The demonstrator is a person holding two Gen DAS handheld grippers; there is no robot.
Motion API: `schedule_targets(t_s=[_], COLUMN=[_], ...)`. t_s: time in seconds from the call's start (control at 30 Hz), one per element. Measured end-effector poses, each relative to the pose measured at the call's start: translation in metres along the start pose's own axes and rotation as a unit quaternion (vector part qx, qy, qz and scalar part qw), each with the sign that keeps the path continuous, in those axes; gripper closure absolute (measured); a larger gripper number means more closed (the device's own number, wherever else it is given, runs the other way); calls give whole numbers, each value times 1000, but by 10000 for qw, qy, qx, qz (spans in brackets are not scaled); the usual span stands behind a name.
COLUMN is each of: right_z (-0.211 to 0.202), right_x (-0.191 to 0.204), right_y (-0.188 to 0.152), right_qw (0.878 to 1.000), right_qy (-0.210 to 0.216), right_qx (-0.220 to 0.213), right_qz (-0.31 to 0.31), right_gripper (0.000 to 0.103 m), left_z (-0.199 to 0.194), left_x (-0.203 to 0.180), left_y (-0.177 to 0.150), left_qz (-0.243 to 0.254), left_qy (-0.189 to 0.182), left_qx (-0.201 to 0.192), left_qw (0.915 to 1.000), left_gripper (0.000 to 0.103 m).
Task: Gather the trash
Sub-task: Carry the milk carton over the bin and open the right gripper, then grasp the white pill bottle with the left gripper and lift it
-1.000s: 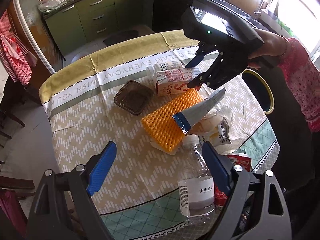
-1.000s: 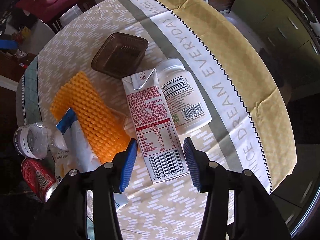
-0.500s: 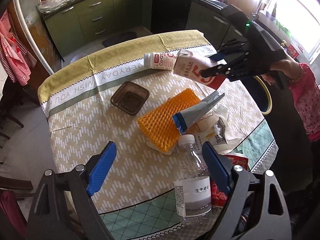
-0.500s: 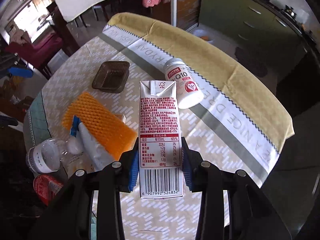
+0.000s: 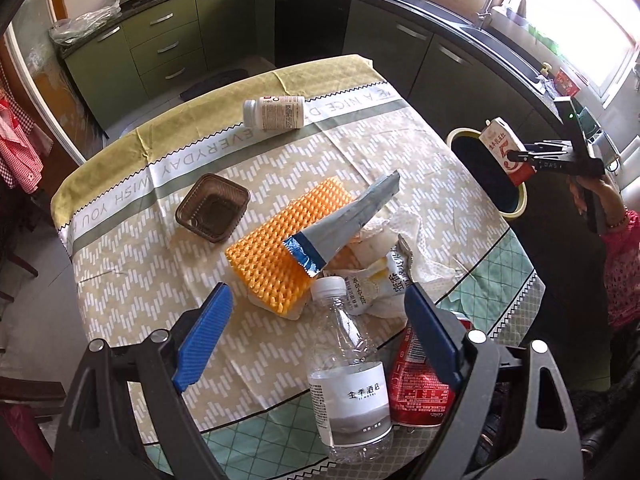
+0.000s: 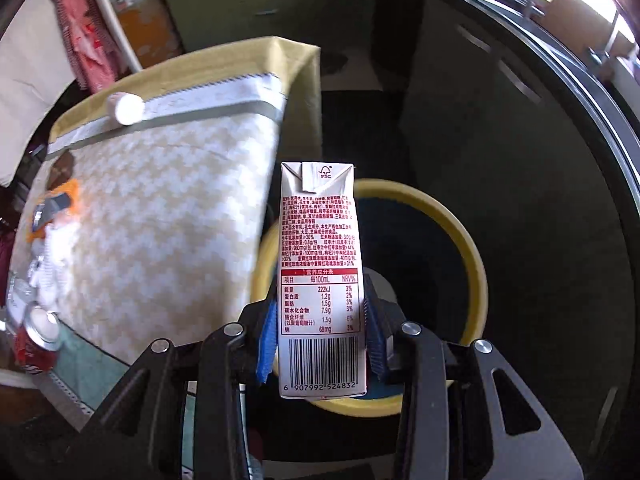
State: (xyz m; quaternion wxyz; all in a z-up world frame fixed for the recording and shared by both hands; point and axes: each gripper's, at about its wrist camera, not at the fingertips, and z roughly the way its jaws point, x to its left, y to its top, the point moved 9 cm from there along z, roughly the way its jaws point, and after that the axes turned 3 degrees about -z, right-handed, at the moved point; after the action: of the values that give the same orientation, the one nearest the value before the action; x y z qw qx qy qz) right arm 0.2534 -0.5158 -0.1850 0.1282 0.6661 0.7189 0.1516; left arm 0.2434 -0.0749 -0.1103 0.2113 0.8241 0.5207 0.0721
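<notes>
My right gripper (image 6: 320,338) clamps a drink carton (image 6: 320,280) above the yellow-rimmed bin (image 6: 472,264) beside the table (image 5: 160,280). My left gripper (image 5: 316,336) hangs open over a plastic bottle (image 5: 348,380).

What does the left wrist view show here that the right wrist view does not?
Left wrist only: the open left gripper above a clear water bottle, and the brown plastic tray.
Right wrist only: the drink carton's barcode and nutrition panel, clamped by the right gripper.
Both: carton over the yellow-rimmed bin, white supplement bottle, red can.
</notes>
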Motion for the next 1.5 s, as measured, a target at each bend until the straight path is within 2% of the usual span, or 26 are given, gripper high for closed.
schedule_targets(t_s=[0.2, 0.3, 0.5, 0.63, 0.8, 0.93, 1.0, 1.1, 1.27, 1.5], right_z=[49, 57, 49, 43, 40, 36, 36, 39, 48, 57], right_x=[-54, -59, -47, -30, -13, -6, -3, 0, 6, 8], right_y=[-25, -23, -16, -14, -11, -8, -7, -3, 2, 0], right_qw=[9975, 9970, 9973, 9980, 9985, 9984, 9983, 9983, 9983, 9978], right_qy=[-128, -201, 33, 174, 286, 344, 373, 406, 467, 564], right_qx=[312, 295, 174, 118, 130, 125, 138, 159, 193, 213], right_qz=[629, 688, 714, 593, 451, 432, 415, 375, 297, 263], right_gripper=[65, 58, 58, 58, 58, 55, 54, 54, 54, 54], left_z=[4, 7, 20, 33, 58, 93, 109, 131, 164, 198], left_x=[-6, -6, 1, 9, 27, 46, 51, 48, 45, 50], left_y=[4, 6, 23, 56, 113, 153, 170, 186, 203, 211], left_qz=[68, 100, 192, 372, 612, -43, -272, -303, -358, -424], left_qy=[45, 78, 77, 128, 329, 155, 218, 504, 932, 1085], left_qx=[38, 79, 134, 64, -111, 157, 196, 211, 283, 508], left_qw=[10000, 9999, 9997, 9992, 9975, 9997, 9992, 9980, 9946, 9919], left_gripper=[19, 19, 19, 19, 19, 19, 19, 12, 8, 8])
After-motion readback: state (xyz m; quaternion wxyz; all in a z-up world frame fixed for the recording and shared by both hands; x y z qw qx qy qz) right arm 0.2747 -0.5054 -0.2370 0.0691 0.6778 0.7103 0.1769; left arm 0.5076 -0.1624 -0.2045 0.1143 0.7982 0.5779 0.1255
